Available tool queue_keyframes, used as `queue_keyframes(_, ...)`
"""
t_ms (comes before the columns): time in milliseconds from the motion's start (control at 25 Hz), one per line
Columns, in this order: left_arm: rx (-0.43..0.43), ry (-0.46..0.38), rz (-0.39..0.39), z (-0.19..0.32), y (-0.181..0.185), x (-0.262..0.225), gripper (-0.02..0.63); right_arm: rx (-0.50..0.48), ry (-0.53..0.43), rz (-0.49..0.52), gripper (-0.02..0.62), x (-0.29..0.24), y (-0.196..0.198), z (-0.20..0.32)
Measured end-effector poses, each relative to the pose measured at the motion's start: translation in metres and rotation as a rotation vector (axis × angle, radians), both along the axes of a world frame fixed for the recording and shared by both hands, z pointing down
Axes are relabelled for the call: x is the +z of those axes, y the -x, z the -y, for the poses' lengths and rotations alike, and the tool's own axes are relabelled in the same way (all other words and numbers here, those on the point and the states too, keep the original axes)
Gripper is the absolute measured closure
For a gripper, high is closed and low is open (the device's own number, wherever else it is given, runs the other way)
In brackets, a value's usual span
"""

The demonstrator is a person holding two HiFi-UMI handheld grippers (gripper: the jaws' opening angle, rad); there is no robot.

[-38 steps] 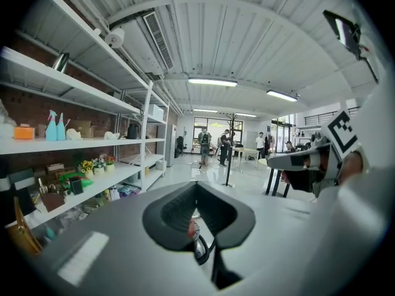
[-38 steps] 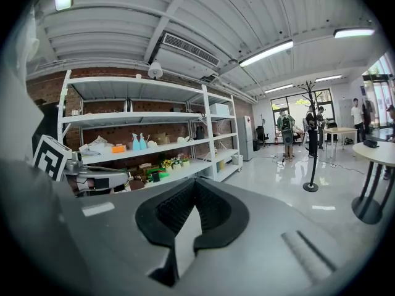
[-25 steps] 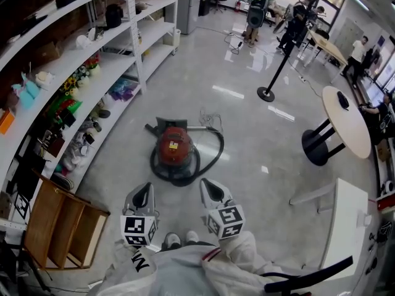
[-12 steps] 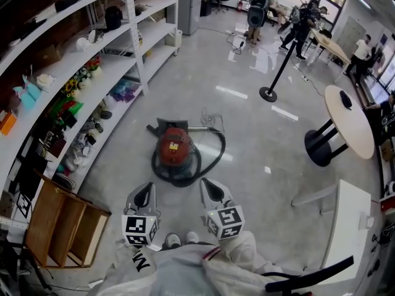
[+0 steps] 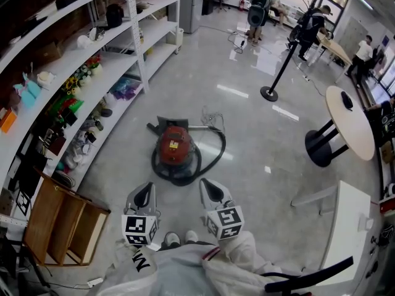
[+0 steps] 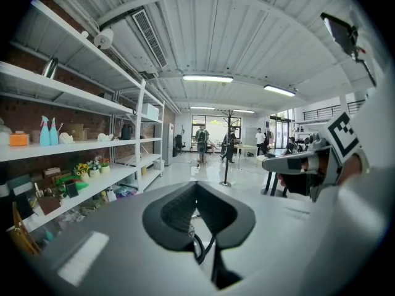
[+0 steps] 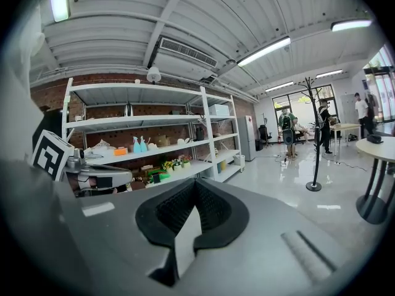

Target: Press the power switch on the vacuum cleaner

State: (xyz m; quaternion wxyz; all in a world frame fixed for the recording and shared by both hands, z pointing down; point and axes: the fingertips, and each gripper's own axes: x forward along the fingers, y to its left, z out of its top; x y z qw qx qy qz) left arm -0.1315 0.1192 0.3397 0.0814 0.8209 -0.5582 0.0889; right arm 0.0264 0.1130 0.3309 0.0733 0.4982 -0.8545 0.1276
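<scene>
Red vacuum cleaner (image 5: 174, 147), hose looped round

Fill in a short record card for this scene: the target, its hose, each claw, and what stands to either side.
target: red vacuum cleaner, on the floor ahead of the person's feet
hose: black, curled round the vacuum cleaner
left claw: shut, empty, well short of the vacuum cleaner
right claw: shut, empty, also short of it
contact with target: none
left side: white shelves, wooden crate
right side: round table
</scene>
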Motion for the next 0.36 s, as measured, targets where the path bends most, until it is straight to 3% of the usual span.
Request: queue_keyframes(360,-0.012,0.009,-0.012,0.0005,-0.0006,-0.0004,0.606,-0.008,0.005,-0.005,0.597,0.0002,-0.0002,0.0029)
